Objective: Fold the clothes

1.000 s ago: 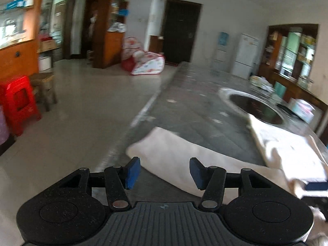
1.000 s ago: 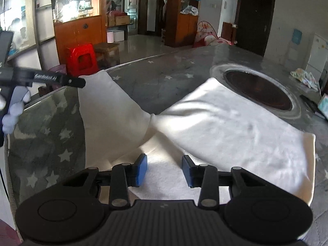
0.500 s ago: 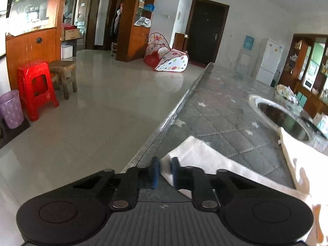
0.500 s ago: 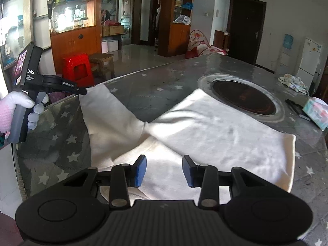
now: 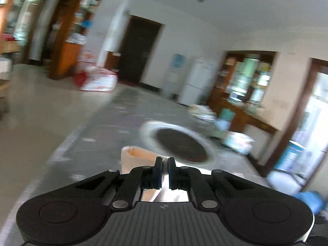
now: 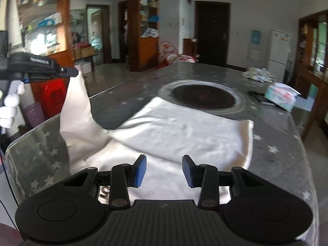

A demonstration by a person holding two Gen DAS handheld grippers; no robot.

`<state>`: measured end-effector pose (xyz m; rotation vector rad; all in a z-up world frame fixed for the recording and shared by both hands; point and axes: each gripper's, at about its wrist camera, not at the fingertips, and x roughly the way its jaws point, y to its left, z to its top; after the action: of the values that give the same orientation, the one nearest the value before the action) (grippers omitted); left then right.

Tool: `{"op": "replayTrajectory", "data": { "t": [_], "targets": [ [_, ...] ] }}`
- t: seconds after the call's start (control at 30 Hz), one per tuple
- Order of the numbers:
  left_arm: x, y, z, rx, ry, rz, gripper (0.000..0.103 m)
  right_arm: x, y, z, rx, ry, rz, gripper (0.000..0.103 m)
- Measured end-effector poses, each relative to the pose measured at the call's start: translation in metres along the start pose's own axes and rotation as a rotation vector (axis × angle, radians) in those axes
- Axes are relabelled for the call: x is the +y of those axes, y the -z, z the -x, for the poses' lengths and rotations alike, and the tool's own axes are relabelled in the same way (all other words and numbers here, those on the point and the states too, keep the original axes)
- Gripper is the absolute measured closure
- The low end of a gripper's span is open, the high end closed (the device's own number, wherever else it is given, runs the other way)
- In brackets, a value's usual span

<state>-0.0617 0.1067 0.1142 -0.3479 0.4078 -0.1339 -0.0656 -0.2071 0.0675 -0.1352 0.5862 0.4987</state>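
While the left view is smeared by blur, the right view is sharp. Round dark hob (image 6: 203, 96) sits sunk in the star-print table (image 6: 283, 160), ahead of the right jaws and just past the cloth's far edge. Tissue pack (image 6: 280, 96) lies ahead-right near the table edge, a crumpled bundle (image 6: 258, 74) farther off. Red stool (image 6: 53, 98) and purple bin (image 6: 34, 113) stand on the floor beyond the left gripper. Nothing lies between the right jaws and the cloth.

White cloth (image 6: 180, 131) is spread on the table directly ahead of and under the right gripper (image 6: 164, 169), whose jaws are spread wide, holding nothing. One corner rises up-left to the left gripper (image 6: 70, 71), held in a white-gloved hand (image 6: 11, 104). In the left view, the left gripper (image 5: 165, 173) has its jaws pressed nearly together on the cloth (image 5: 135, 157), which hangs bunched just left of them.

Writing on the left gripper's body is too blurred to read.
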Motion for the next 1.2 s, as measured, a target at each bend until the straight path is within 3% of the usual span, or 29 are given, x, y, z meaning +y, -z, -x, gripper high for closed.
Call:
{"op": "replayTrajectory", "data": {
  "t": [0.23, 0.33, 0.5, 0.63, 0.73, 1.0, 1.07, 1.2],
  "targets": [
    [-0.093, 0.016, -0.012, 0.045, 0.253, -0.061, 0.098, -0.036, 0.022, 0.027, -0.02, 0.052, -0.095, 0.065],
    [-0.124, 0.03, -0.024, 0.105, 0.351, -0.082, 0.097, -0.047, 0.032, 0.033, -0.019, 0.069, -0.129, 0.065],
    [-0.158, 0.061, -0.039, 0.195, 0.407, -0.16, 0.092, -0.063, 0.046, 0.04, -0.014, 0.093, -0.18, 0.064],
    [-0.156, 0.07, -0.036, 0.208, 0.379, -0.231, 0.087, -0.068, 0.051, 0.042, -0.01, 0.102, -0.202, 0.065],
    [-0.134, 0.071, -0.031, 0.196, 0.307, -0.247, 0.079, -0.07, 0.05, 0.041, -0.008, 0.098, -0.206, 0.065],
    [-0.05, 0.093, -0.016, 0.249, 0.036, -0.313, 0.069, -0.057, 0.04, 0.011, 0.034, 0.033, -0.176, 0.065],
    [-0.037, 0.099, -0.009, 0.261, 0.026, -0.314, 0.062, -0.054, 0.037, -0.001, 0.049, 0.03, -0.161, 0.065],
    [-0.024, 0.109, -0.005, 0.276, 0.031, -0.332, 0.06, -0.054, 0.033, -0.023, 0.083, 0.037, -0.162, 0.066]
  ]
}}
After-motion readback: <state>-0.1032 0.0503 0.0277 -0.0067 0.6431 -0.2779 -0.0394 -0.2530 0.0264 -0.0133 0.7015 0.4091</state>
